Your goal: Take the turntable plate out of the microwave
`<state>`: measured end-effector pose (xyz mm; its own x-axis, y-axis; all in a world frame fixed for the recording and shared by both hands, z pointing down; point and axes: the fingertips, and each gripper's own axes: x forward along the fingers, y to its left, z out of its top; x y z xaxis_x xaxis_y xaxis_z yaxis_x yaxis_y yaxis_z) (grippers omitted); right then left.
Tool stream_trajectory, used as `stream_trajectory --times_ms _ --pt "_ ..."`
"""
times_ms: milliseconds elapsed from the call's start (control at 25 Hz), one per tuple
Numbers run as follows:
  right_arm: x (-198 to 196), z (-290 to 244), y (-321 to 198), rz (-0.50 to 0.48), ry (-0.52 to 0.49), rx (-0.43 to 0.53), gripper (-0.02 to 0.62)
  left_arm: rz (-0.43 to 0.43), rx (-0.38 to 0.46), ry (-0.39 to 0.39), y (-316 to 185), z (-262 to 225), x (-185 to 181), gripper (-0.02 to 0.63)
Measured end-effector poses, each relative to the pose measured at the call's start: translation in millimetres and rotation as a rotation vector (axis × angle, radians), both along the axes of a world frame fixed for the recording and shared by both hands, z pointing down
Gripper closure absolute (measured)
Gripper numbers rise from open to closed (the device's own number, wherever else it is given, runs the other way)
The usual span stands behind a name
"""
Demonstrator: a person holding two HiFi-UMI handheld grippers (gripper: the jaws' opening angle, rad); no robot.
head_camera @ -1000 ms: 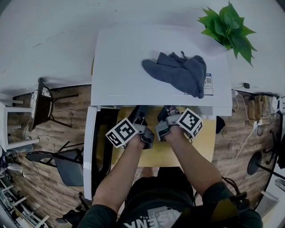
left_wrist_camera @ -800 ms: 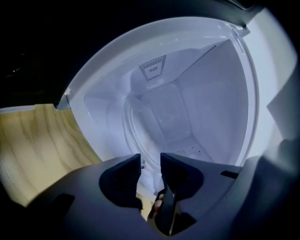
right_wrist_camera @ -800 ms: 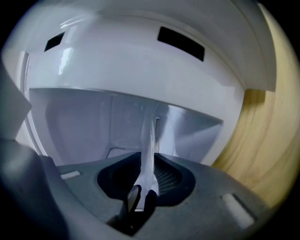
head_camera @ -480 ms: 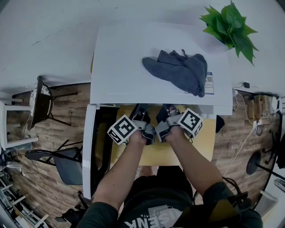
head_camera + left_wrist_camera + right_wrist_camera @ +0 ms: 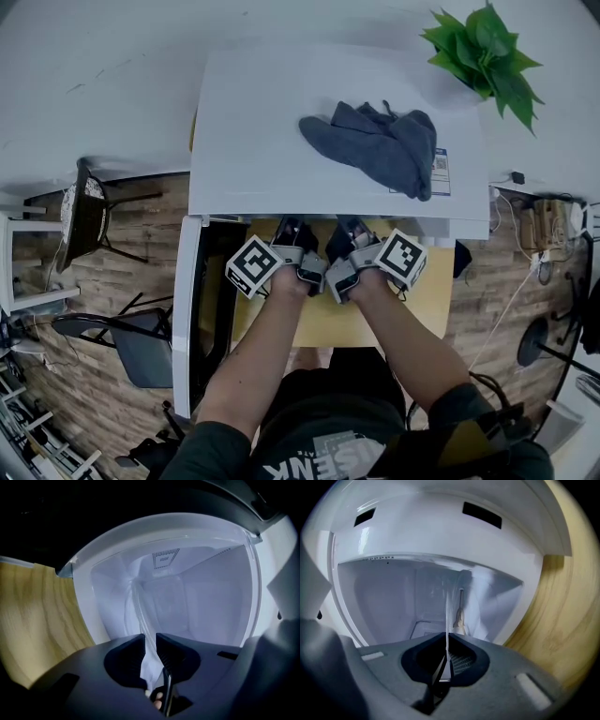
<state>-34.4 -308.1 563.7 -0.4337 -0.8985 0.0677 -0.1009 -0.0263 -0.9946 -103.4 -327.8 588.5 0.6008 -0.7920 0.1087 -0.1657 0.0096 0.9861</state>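
The white microwave [image 5: 281, 122] stands on a wooden table [image 5: 375, 319] with its door [image 5: 192, 309] swung open to the left. Both grippers reach into its cavity side by side. The clear glass turntable plate [image 5: 449, 606] stands edge-on in the right gripper view, and my right gripper [image 5: 447, 637] is shut on its rim. In the left gripper view the plate's rim [image 5: 137, 599] runs into the narrow gap of my left gripper [image 5: 150, 637]. Its jaws have just been closing, and a slit still shows beside the rim. From the head view both sets of fingertips are hidden under the microwave's top.
A grey cloth [image 5: 380, 150] lies on the microwave's top. A green plant [image 5: 483, 56] stands at the back right. A black chair [image 5: 84, 216] is on the wooden floor to the left. Cables [image 5: 534, 272] run along the right side.
My left gripper has pushed a little further into the cavity and rolled, its marker cube turning. The right gripper has barely shifted.
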Motion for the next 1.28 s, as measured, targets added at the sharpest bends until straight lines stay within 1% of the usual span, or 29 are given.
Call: stream_trajectory --times_ms 40,80,160,280,320,400,440,520,640,760,840,880,1000,1040,1120,1160,1240,1280 --pt "-0.1 1.5 1.1 -0.004 0.007 -0.006 0.574 0.003 -0.017 -0.046 1.7 6.9 -4.4 0.537" --pt "0.7 4.3 2.3 -0.006 0.016 -0.018 0.574 0.008 -0.025 -0.067 2.2 10.0 -6.1 0.538" --pt "1.1 9.9 3.4 -0.012 0.027 -0.038 0.574 0.008 -0.036 -0.062 2.4 11.4 -6.9 0.548" --pt "-3.8 23.6 10.8 -0.021 0.015 -0.089 0.574 -0.016 -0.07 -0.048 6.8 15.5 -12.8 0.572" --pt "-4.6 24.5 12.7 -0.024 0.007 -0.082 0.572 -0.018 -0.074 -0.05 9.0 16.9 -13.1 0.575" --pt "-2.8 27.1 16.7 -0.026 0.012 -0.086 0.572 -0.017 -0.071 -0.027 11.6 16.3 -10.8 0.574" --pt "-2.7 26.5 17.1 -0.031 0.014 -0.079 0.572 -0.022 -0.063 0.002 11.5 13.1 -8.9 0.574" --pt "-5.0 19.1 15.4 -0.045 0.003 -0.038 0.572 -0.035 -0.056 0.046 12.4 7.8 -7.0 0.574" --pt "-6.1 13.4 19.9 -0.05 -0.016 -0.025 0.571 -0.039 -0.076 0.019 21.8 11.4 -10.7 0.574" --pt "-10.1 14.0 30.4 -0.07 -0.025 -0.021 0.569 -0.048 -0.085 0.056 32.9 10.1 -12.4 0.578" --pt "-12.3 15.9 38.8 -0.084 -0.033 -0.021 0.568 -0.049 -0.098 0.031 43.1 15.3 -16.2 0.581" --pt "-12.7 17.1 43.3 -0.088 -0.035 -0.021 0.568 -0.048 -0.101 0.033 48.1 15.9 -16.1 0.581" --pt "-13.3 24.9 57.0 -0.101 -0.019 -0.037 0.565 -0.054 -0.101 0.135 58.7 7.3 -8.6 0.583" --pt "-13.5 27.6 60.7 -0.103 -0.012 -0.042 0.559 -0.054 -0.105 0.138 63.7 9.5 -9.7 0.584" --pt "-13.9 28.5 63.1 -0.103 -0.011 -0.033 0.549 -0.046 -0.118 0.086 76.5 20.2 -15.9 0.584" --pt "-12.2 31.2 63.2 -0.101 0.0 -0.04 0.546 -0.041 -0.12 0.086 81.5 20.9 -15.4 0.584" --pt "-9.0 35.1 60.7 -0.099 0.011 -0.043 0.538 -0.037 -0.119 0.142 87.3 12.8 -8.1 0.584" --pt "-8.0 36.3 59.1 -0.098 0.012 -0.04 0.538 -0.034 -0.121 0.153 90.1 11.4 -6.7 0.584"
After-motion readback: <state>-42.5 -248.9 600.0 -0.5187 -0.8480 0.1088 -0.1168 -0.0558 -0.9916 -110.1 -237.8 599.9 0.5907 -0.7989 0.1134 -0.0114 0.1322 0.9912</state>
